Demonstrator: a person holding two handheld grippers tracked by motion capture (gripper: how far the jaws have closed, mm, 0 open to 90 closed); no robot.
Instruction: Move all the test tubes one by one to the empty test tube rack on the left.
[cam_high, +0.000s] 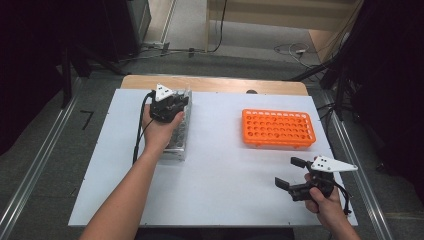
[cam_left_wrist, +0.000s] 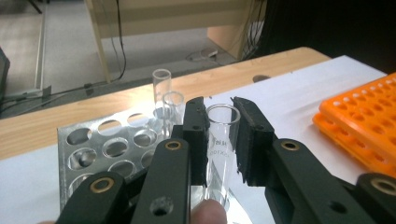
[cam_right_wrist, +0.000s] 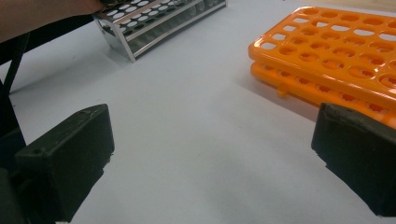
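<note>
Left gripper (cam_left_wrist: 220, 140) pinches a clear glass tube (cam_left_wrist: 221, 140) upright between its pads, over the far end of the metal rack (cam_high: 181, 131) (two more tubes (cam_left_wrist: 167, 100) stand just behind). We see our right gripper (cam_high: 291, 173) spread wide, low over the white sheet (cam_high: 225, 175) near the orange rack (cam_high: 278, 128).

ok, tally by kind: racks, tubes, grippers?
Metal rack: 1
Orange rack: 1
Glass test tubes: 3 visible, one between the left gripper's jaws, two standing in the metal rack
Grippers: 2, left and right gripper
Total: 7
</note>
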